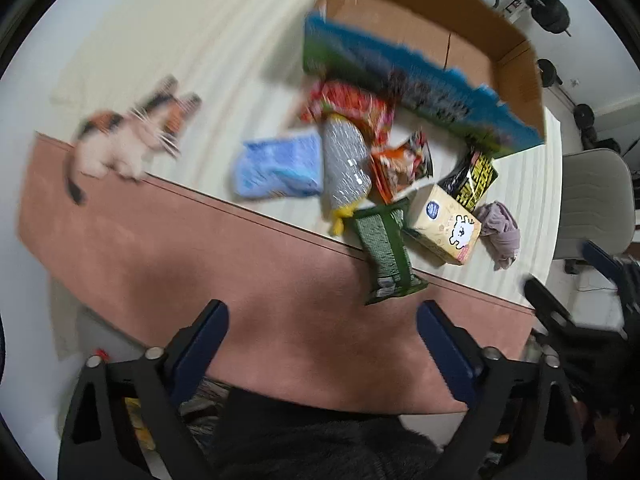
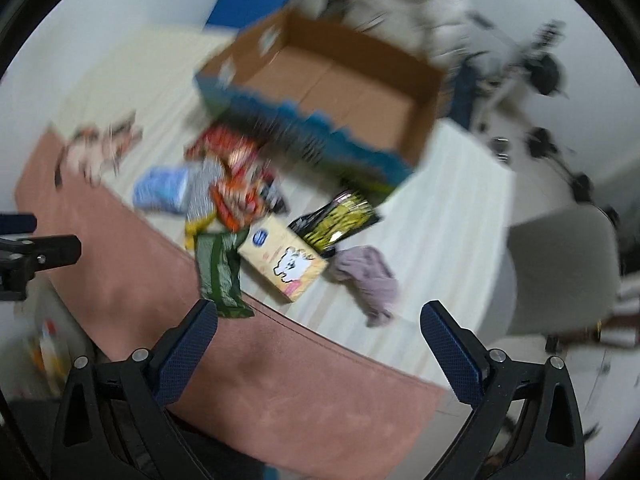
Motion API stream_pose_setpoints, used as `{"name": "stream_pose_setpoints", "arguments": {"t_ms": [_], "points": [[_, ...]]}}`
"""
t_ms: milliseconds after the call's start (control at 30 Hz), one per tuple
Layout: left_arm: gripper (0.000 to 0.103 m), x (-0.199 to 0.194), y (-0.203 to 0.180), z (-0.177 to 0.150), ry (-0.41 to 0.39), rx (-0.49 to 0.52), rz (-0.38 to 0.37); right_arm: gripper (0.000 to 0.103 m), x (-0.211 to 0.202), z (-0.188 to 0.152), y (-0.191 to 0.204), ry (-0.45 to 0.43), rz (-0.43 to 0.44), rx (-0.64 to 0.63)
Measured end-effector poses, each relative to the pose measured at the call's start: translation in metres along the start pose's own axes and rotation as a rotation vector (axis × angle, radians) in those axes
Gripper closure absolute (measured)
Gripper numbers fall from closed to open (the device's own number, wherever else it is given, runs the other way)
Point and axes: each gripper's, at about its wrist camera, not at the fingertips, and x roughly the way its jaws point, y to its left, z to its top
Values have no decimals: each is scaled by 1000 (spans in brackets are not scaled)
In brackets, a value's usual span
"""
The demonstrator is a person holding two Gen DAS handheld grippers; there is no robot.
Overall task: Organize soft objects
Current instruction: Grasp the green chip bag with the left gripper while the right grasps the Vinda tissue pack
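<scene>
Both tools hang over the table with nothing between their fingers: the left tool (image 1: 322, 328) spread wide above a pink mat (image 1: 200, 280), the right tool (image 2: 320, 330) spread just as wide over the mat's far seam. The step in hand looks like the approach, no item yet picked. From the left tool, a green packet (image 1: 386, 256) lies nearest at 12 o'clock, straddling the seam between mat and cream cloth (image 1: 192, 40); a tissue box (image 1: 446, 226) sits just beside it at 1 o'clock, with a crumpled mauve cloth (image 1: 500, 232) beyond that. Farther at 12 o'clock lie a grey pouch (image 1: 344, 164), a blue pack (image 1: 280, 168) and snack bags, heaped and overlapping. A plush cat (image 1: 120, 140) lies well apart at 10 o'clock on the mat's edge. An open box (image 1: 516, 64) stands at the far side, at 1 o'clock, apparently empty. From the right tool, the mauve cloth (image 2: 370, 276) is near at 12 o'clock. The next move likely calls for lowering onto one soft item, pinching it, then carrying it to the box. Both views are blurred.
</scene>
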Motion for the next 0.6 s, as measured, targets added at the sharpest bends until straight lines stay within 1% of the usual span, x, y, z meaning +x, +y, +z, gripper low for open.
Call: {"name": "stream_pose_setpoints", "arguments": {"t_ms": [33, 67, 100, 167, 200, 267, 300, 333, 400, 433, 467, 533, 600], "points": [[18, 12, 0, 4, 21, -11, 5, 8, 26, 9, 4, 29, 10, -49], [19, 27, 0, 6, 47, -23, -1, 10, 45, 16, 9, 45, 15, -91], [19, 38, 0, 7, 70, -31, -12, 10, 69, 24, 16, 67, 14, -153], [19, 60, 1, 10, 113, -56, -11, 10, 101, 33, 26, 107, 8, -242], [19, 69, 1, 11, 124, -63, -16, 10, 117, 37, 32, 131, 25, -282], [19, 85, 2, 12, 152, -87, -22, 10, 150, 43, 40, 200, 71, -329], [19, 91, 2, 11, 161, -95, -28, 10, 168, 45, 43, 241, 73, -341], [19, 96, 2, 10, 174, -101, -34, 12, 179, 46, 45, 259, 82, -343], [19, 103, 1, 8, 194, -108, -58, 19, 200, 46, 45, 300, 125, -328], [19, 105, 0, 7, 201, -109, -65, 21, 208, 45, 41, 323, 173, -285], [19, 108, -2, 6, 203, -108, -71, 22, 212, 43, 38, 325, 191, -245], [19, 111, -7, 5, 208, -98, -86, 25, 215, 36, 25, 326, 217, -137], [19, 114, -15, 5, 218, -85, -96, 25, 217, 24, 8, 350, 218, -13]]}}
